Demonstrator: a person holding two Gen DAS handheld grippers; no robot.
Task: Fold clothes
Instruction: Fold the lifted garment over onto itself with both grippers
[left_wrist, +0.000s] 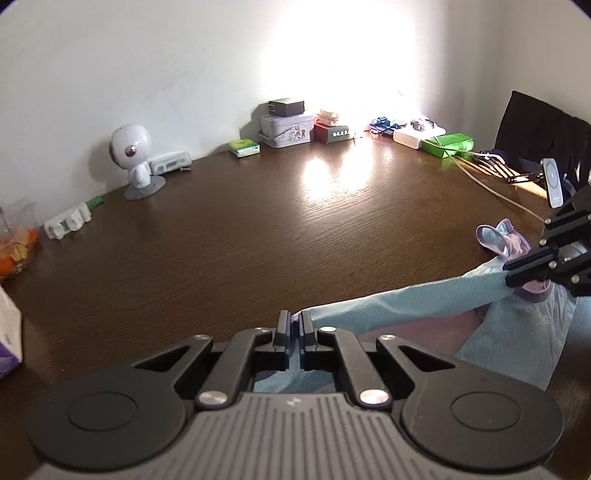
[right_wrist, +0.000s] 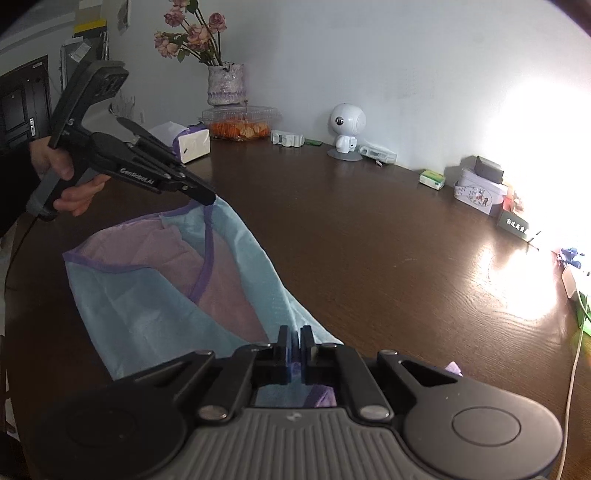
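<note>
A light blue garment (right_wrist: 155, 306) with a pink lining and purple trim is held up over the dark wooden table (right_wrist: 388, 258). In the right wrist view my right gripper (right_wrist: 294, 338) is shut on the blue fabric at one corner. Up at the left of that view a hand holds my left gripper (right_wrist: 207, 199), its tips pinching the purple-trimmed edge. In the left wrist view my left gripper (left_wrist: 294, 321) is shut on the cloth's purple edge, and the garment (left_wrist: 424, 302) stretches right to the right gripper (left_wrist: 517, 275), which is clamped on it.
Along the wall stand a white robot figure (left_wrist: 135, 155), a tin box (left_wrist: 286, 129), a green box (left_wrist: 448, 144) and small items. A white cable (left_wrist: 498, 190) and a phone on a stand (left_wrist: 554, 181) are at the right. A vase (right_wrist: 225, 83), food container (right_wrist: 240, 123) and tissue box (right_wrist: 188, 142) stand at the far left.
</note>
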